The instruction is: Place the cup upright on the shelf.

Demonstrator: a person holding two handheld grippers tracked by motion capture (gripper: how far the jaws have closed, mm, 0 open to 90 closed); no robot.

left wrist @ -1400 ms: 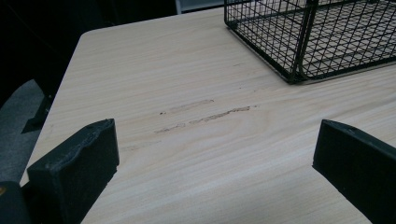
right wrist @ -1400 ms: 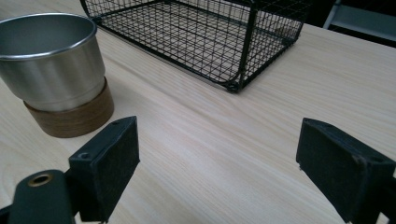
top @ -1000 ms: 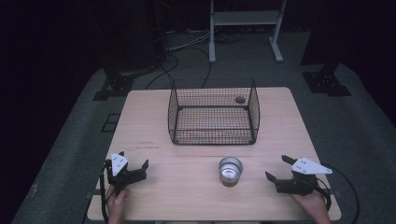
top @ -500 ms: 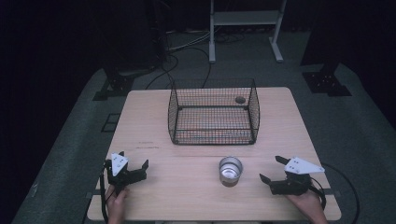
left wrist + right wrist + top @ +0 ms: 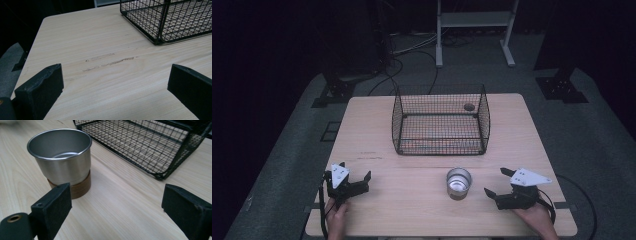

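Shiny metal cup (image 5: 459, 181) on its brown wooden base sits near the front of your pale wooden desk (image 5: 377, 130). Your right tool (image 5: 500, 183) rests just beside the cup, jaws wide apart, holding nothing. Your left tool (image 5: 357, 176) rests near the front left corner, well away, jaws apart too. Behind the cup stands a black wire basket (image 5: 440, 120), upright.

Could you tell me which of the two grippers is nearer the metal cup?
The right gripper: the metal cup stands just beside its open jaws, while the left gripper sits far across the table.
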